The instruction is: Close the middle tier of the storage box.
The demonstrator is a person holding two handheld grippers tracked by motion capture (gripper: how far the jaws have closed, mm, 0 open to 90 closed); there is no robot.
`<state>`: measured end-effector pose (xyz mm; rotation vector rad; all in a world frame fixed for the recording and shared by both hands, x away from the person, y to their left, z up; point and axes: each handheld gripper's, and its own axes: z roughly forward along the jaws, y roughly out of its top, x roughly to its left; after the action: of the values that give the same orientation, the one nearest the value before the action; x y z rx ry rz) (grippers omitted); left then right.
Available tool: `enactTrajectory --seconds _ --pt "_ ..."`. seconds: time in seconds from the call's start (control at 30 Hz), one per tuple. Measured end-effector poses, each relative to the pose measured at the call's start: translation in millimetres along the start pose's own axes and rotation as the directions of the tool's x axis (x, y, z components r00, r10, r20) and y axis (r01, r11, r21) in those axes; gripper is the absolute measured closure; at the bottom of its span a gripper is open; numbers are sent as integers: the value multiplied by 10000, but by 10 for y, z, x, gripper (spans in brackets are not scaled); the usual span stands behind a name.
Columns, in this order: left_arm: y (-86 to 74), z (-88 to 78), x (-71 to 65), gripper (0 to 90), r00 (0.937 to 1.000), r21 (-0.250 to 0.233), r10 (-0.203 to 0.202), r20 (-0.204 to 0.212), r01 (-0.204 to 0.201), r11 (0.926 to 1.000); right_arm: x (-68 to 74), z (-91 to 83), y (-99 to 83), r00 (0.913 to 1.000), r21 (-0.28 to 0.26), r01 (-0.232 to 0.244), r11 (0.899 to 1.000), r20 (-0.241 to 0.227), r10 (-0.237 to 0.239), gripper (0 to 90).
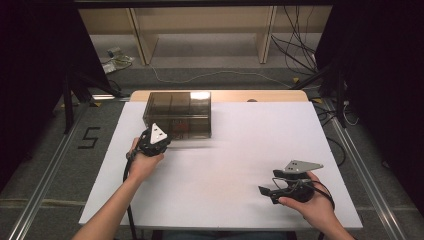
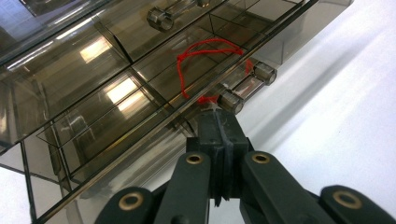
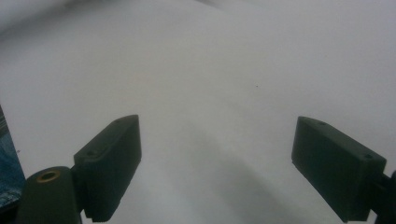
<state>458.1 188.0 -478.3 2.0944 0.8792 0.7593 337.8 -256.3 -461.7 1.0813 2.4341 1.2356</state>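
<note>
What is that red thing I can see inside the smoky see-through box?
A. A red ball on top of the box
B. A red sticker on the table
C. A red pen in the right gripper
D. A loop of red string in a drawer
D: in the left gripper view, a thin red string curls inside a drawer of the tinted clear box, just behind the drawer's handle.

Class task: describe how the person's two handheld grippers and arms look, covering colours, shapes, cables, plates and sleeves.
Both grippers are black. The left gripper carries a pale grey three-cornered plate, as does the right gripper. Black cables trail from each. Close up, the linkage arms have brass-coloured pivot rings and the jaws end in blocky rectangular pads. The forearms are bare, with no sleeves in view.
</note>
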Motion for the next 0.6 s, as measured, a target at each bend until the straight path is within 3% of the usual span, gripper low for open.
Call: enactTrajectory --seconds 0.6 --pt "18 14 14 898 10000 4 -39 -50 39 10000 0 -1 0 10000 10 7 10000 14 -7 167"
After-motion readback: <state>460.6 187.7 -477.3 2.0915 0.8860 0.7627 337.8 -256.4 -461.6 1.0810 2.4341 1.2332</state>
